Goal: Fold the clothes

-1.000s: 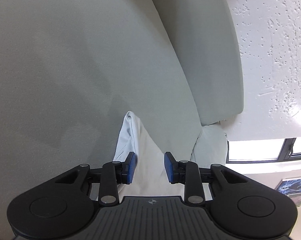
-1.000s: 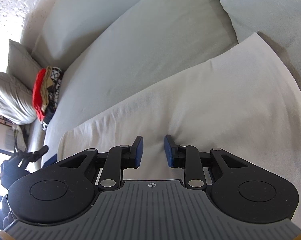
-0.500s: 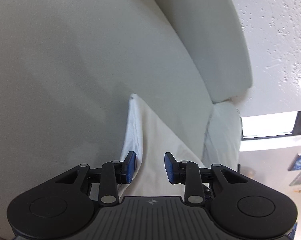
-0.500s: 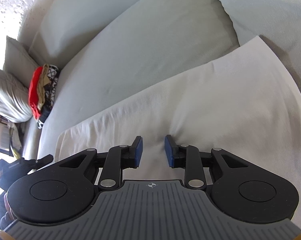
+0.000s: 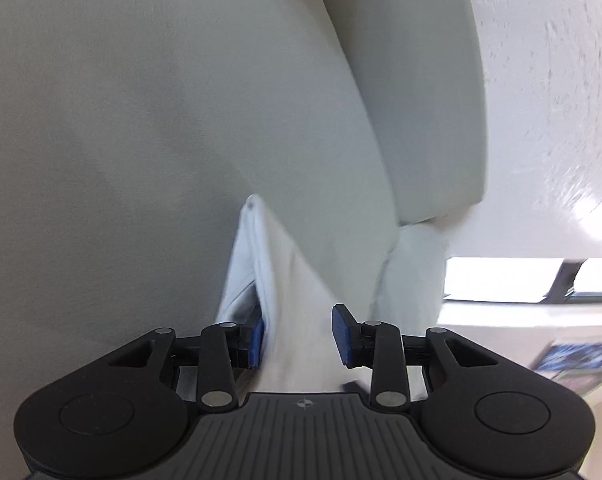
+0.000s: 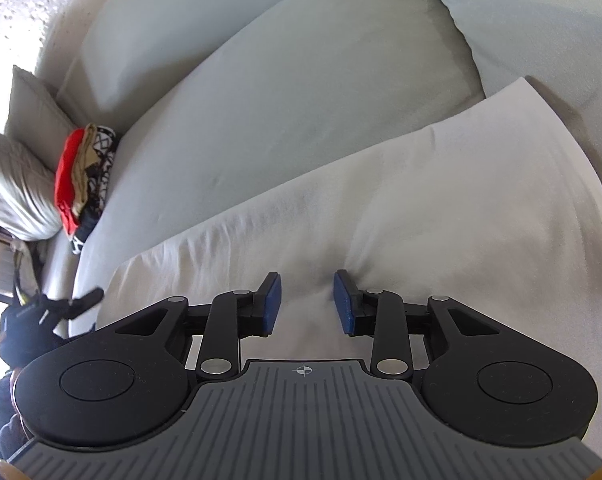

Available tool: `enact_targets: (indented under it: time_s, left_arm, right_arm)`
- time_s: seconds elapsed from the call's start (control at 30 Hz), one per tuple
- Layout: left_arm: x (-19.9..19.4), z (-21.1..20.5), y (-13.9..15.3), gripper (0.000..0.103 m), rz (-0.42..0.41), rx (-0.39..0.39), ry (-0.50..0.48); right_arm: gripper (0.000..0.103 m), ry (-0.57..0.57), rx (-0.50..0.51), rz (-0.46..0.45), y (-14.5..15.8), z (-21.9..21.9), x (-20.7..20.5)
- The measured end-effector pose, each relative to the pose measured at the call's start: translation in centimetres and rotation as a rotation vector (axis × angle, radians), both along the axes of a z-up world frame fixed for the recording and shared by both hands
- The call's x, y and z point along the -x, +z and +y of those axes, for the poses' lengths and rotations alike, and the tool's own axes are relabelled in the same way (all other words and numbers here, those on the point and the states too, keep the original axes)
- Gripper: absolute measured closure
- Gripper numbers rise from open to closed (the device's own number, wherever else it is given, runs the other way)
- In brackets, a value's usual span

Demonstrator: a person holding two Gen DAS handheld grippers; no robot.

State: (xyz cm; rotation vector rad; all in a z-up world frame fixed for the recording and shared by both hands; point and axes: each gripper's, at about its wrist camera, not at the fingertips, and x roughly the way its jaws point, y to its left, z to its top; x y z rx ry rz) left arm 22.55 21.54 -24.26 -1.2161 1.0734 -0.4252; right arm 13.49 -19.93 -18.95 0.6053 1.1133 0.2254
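Both grippers, left (image 5: 297, 336) and right (image 6: 307, 304), gape over the white garment (image 6: 421, 216).

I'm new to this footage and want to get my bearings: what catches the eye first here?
The white garment spread across the grey sofa cushion fills the right wrist view, with the open right tool just over it. At far left, a red-topped stack of folded clothes sits in the sofa's corner. In the left wrist view, the open left tool straddles the garment's folded edge.
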Motion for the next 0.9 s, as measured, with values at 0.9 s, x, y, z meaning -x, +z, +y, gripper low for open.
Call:
enact_targets:
  time_s: [0.9]
  left_arm:
    - [5.1, 7.4, 5.4, 0.08, -0.03, -0.343, 0.378]
  right_arm:
    - [0.067, -0.022, 0.04, -0.048, 0.7, 0.9, 1.2]
